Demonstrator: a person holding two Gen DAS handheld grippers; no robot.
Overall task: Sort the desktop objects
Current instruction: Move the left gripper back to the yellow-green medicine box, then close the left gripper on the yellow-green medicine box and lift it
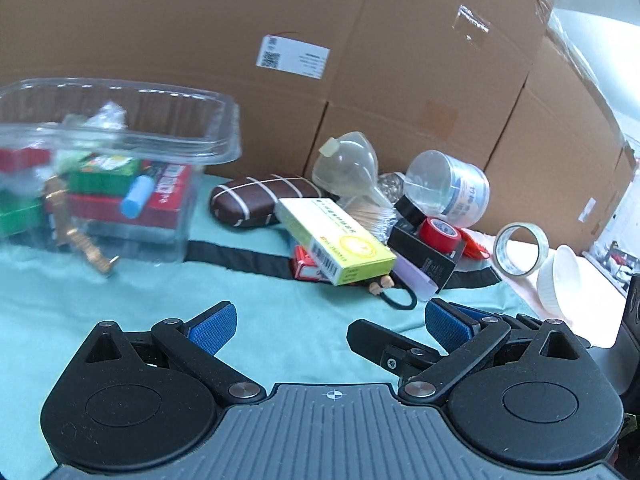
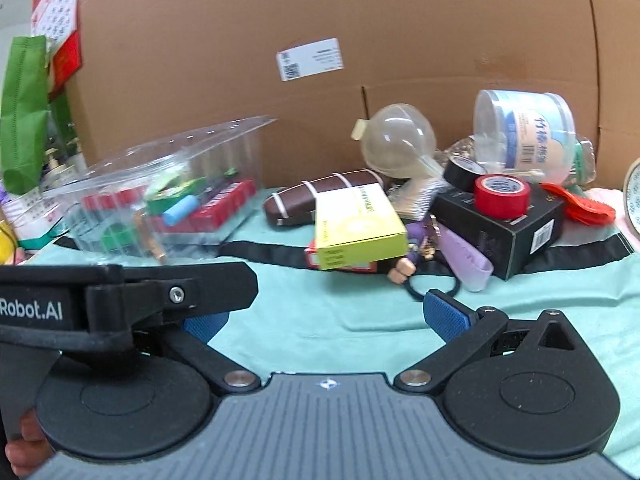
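Note:
A clear plastic box (image 1: 120,140) (image 2: 168,184) on the left of the teal cloth holds red and green packs and a blue tube. A gold chain (image 1: 80,240) lies at its front. A pile lies to its right: a brown glasses case (image 1: 256,200) (image 2: 320,196), a yellow-green carton (image 1: 340,240) (image 2: 356,228), a red tape roll (image 1: 440,234) (image 2: 502,196) on a black box (image 2: 508,228), a cotton-swab tub (image 1: 456,188) (image 2: 524,136). My left gripper (image 1: 328,322) is open and empty above the cloth. My right gripper (image 2: 324,316) is open and empty; the left gripper's body hides part of its left finger.
Large cardboard boxes (image 1: 320,40) wall the back. A clear tape roll (image 1: 520,248) and a white ribbed bowl (image 1: 560,280) sit at the right. A black hair tie (image 1: 400,298), a lilac strap (image 2: 468,256) and a small figurine (image 2: 404,268) lie at the pile's front.

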